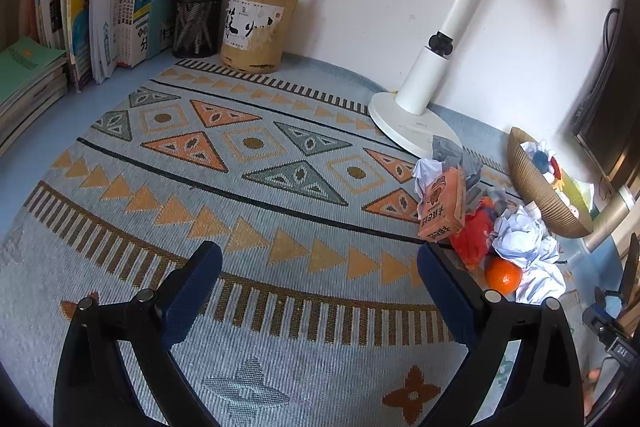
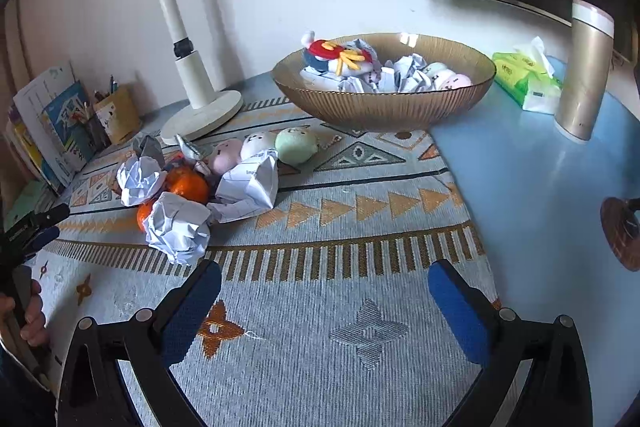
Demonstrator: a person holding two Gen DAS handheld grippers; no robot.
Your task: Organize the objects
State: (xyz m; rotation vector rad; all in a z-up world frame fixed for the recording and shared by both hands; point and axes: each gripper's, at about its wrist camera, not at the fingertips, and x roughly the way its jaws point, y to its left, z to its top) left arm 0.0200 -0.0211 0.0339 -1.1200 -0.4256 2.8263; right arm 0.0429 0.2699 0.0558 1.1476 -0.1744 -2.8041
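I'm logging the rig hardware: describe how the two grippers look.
Left gripper and right gripper look alike: black angular linkage arms with round silver pivot bolts, each ending in two flat fingers faced with blue padding. No cables or sleeves show.

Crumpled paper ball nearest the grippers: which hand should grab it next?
Right, probably. The right gripper, jaws open, faces the crumpled paper ball just ahead; the left gripper sees that pile off to its side.

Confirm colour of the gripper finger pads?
Blue on both grippers' pads; clearest in the right wrist view.
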